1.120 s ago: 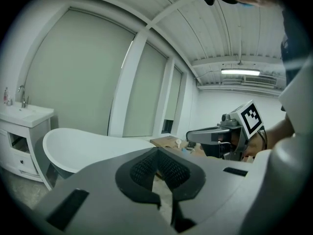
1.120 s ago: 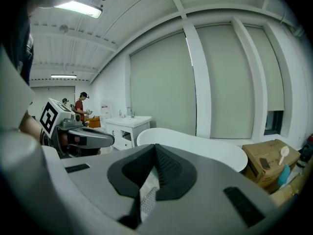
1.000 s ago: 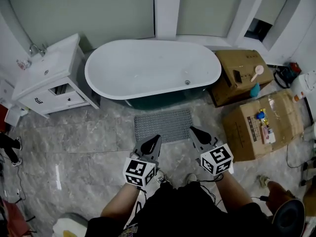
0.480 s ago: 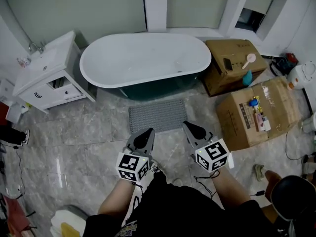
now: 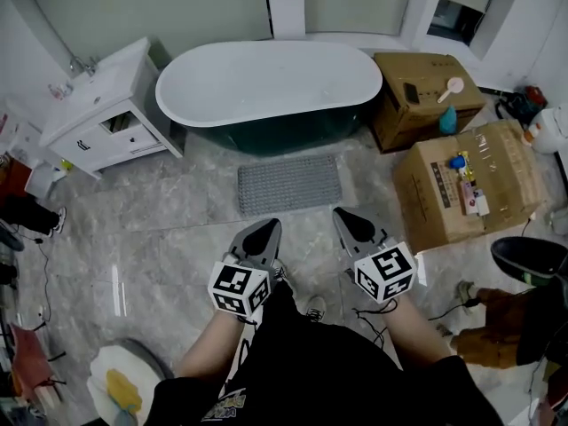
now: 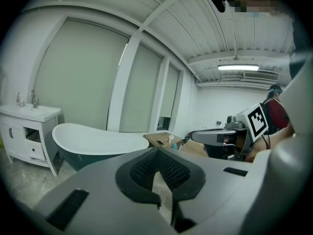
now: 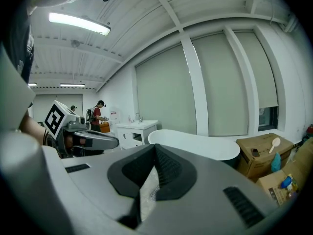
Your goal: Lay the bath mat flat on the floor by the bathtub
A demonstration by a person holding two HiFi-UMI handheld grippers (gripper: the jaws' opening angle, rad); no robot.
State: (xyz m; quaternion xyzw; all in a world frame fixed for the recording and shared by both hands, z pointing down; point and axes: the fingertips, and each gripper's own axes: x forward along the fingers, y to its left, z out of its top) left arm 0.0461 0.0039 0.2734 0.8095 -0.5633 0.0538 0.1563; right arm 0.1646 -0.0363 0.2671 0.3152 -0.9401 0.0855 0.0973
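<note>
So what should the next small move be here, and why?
Probably nothing more with the mat. The bath mat lies flat on the floor, lengthwise along the front of the bathtub. The left claw and right claw are both shut, empty and short of the mat's near edge. I'd just lower both claws and end the take.

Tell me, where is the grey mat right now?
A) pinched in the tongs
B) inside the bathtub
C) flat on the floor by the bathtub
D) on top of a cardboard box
C: the bath mat lies spread flat on the floor, just in front of the bathtub.
</note>
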